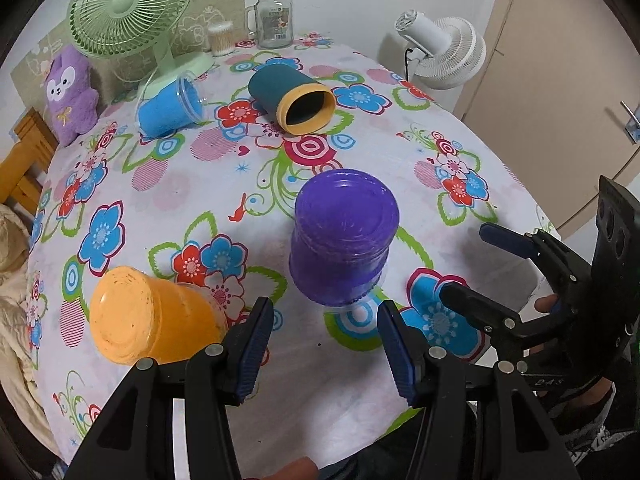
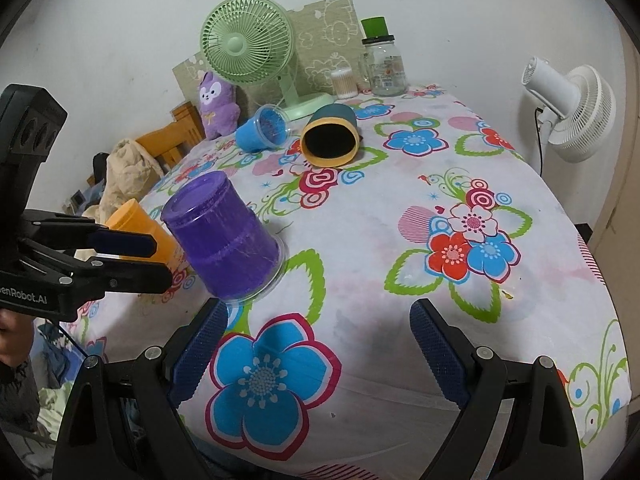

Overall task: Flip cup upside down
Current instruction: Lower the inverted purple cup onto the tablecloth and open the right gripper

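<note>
On the flowered counter point(image 1: 168, 208), left to right: an orange cup point(image 1: 148, 320) and a purple cup point(image 1: 344, 240) both stand mouth down. The left gripper point(image 1: 326, 344) has its fingers spread wide, empty, just short of the purple cup; the right gripper point(image 2: 316, 348) likewise gapes empty beside it.
</note>
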Demonstrator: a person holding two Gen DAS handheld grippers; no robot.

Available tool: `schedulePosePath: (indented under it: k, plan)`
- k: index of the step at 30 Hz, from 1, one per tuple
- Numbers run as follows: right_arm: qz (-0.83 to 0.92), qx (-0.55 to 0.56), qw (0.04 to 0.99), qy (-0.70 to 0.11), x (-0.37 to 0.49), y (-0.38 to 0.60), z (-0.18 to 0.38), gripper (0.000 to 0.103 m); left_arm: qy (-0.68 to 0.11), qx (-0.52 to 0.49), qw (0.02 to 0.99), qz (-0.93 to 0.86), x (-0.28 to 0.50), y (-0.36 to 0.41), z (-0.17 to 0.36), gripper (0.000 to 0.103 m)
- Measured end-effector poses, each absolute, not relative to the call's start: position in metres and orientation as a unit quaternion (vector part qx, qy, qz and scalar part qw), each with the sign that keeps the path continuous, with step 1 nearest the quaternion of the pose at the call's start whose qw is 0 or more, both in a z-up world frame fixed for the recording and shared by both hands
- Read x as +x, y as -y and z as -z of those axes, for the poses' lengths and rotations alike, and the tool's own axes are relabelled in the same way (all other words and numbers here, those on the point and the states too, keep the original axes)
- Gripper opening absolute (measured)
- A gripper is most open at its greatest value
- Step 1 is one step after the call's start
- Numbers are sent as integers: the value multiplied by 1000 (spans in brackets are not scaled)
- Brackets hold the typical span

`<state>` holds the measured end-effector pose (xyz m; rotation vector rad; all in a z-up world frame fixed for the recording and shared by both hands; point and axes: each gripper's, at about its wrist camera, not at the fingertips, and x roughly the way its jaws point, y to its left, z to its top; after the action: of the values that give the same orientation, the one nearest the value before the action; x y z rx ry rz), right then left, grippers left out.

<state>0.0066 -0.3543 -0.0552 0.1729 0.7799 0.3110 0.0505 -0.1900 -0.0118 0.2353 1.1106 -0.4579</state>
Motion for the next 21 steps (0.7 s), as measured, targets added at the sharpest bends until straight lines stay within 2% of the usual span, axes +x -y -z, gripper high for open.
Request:
schedulePosePath:
  k: [7, 9, 13, 18, 21]
  plan:
    - [-150, 82, 910, -379, 8, 355, 54, 94, -522, 108, 818, 219, 49, 188, 11, 57]
    - [-151, 79, 910, -378, 9, 354, 53, 94, -523, 103, 818, 218, 49, 186, 11, 66]
    - [-151, 74, 910, -379, 10, 350, 52, 94, -522, 101, 820, 212, 48, 183, 11, 76]
    - [-152, 69, 910, -380, 12, 344, 50, 94, -514, 100, 829, 195, 49, 176, 8, 94]
    - [-150, 66, 910, -381, 13, 341, 49, 94, -507, 100, 836, 183, 49, 173, 7, 97]
